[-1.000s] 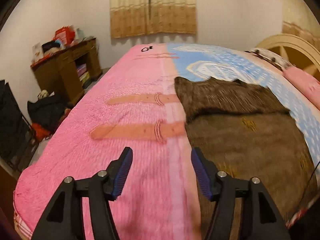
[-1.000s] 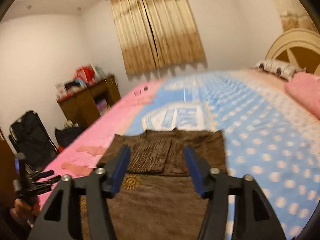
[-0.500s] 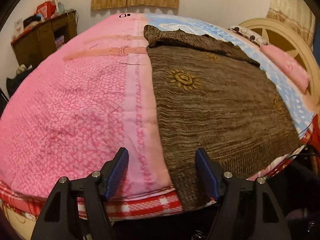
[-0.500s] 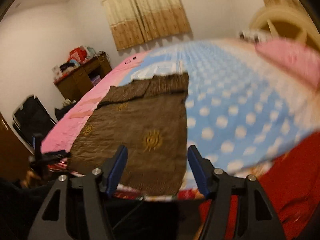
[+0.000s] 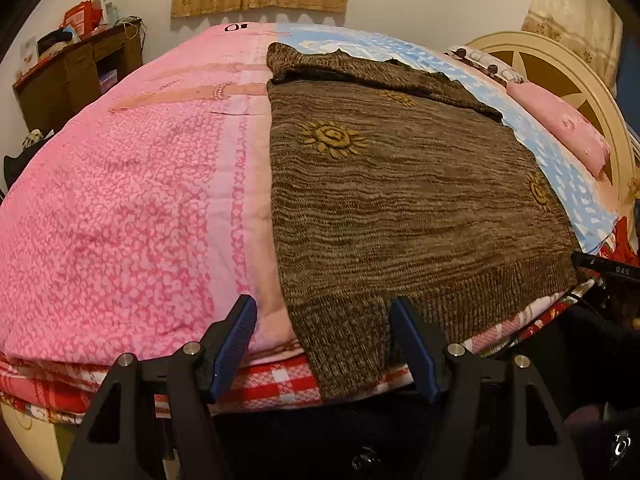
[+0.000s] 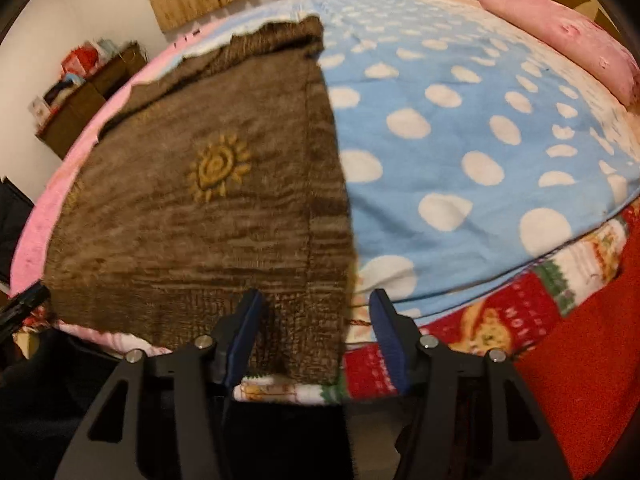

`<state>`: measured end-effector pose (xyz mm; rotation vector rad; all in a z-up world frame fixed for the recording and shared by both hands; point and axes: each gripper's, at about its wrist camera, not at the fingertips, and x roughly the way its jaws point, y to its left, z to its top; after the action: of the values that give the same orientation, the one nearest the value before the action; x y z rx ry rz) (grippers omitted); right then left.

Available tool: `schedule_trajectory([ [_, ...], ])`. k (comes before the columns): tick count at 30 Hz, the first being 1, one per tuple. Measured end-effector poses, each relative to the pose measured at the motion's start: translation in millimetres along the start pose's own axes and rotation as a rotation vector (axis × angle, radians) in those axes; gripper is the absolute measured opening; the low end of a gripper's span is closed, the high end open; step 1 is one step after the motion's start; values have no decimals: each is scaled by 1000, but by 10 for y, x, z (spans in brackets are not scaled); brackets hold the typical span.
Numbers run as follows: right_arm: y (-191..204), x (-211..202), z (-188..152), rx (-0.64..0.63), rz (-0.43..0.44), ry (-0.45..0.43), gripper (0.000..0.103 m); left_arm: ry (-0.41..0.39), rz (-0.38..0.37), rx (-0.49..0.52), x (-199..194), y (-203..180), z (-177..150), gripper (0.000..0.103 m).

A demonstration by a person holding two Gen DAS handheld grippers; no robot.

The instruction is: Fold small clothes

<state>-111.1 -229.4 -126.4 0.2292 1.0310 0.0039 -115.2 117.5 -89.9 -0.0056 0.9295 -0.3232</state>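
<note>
Sweater [image 5: 400,200] first: it's a brown knit with gold sun motifs, spread flat on the bed, straddling the seam where the pink bedspread [image 5: 120,200] meets the blue polka-dot blanket [image 6: 460,140], with its ribbed hem hanging over the near edge of the mattress.

What each cam gets that the other doesn't: the left wrist view shows the whole pink half of the bed, a wooden desk [image 5: 76,76] piled with stuff, and the full width of the sweater with three suns on it. The right wrist view is a bit smeared but shows way more of the blue blanket, a red fabric [image 6: 580,340] off to the side, and a printed red, green and white blanket [image 6: 500,320] under the bedding. The pink pillow [image 6: 568,36] and the cream headboard [image 5: 560,64] show up in both.

Left gripper [image 5: 322,328] has its jaws standing apart, with the sweater's left hem corner sitting in the gap between the blue pads, not pinched. Right gripper [image 6: 316,324] is closing, with the right hem corner between its pads, which aren't pressing on the knit.

Writing: the printed blanket has some white letters on a red patch, too blurry to read. The left view has tiny characters on a dark object at the right edge, which I can't make out reliably.
</note>
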Motion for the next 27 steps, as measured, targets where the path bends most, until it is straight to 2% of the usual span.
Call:
schedule_trajectory([
  [3,56,47,-58,-44,17,20,54,4,-32,-4,-12,5,-18,70],
  [5,27,53,-64,-44,49,37,32,9,-76,-23,-19,22,-21,70],
  [7,-24,50,-89,-18,89,54,25,12,-94,-32,-25,26,-17,64],
  [8,-58,48,-90,-4,114,59,18,16,-107,-41,-26,38,-19,54],
  [10,-94,23,-121,15,164,71,11,25,-120,-63,-15,72,-15,47],
  [13,-114,3,-151,38,229,76,9,33,-104,-84,-13,129,-16,23],
  [14,-130,-29,-183,50,254,77,9,42,-109,-93,-10,151,-7,20],
  [15,-153,-52,-193,68,283,77,9,47,-121,-106,-18,171,11,11],
  [16,-162,-63,-181,86,317,78,9,49,-135,-115,-30,188,24,6],
  [21,-185,-340,-62,144,482,33,9,42,-153,-132,-134,169,230,5],
  [27,-119,-652,516,153,625,-57,9,-31,-171,-120,-257,111,892,5],
])
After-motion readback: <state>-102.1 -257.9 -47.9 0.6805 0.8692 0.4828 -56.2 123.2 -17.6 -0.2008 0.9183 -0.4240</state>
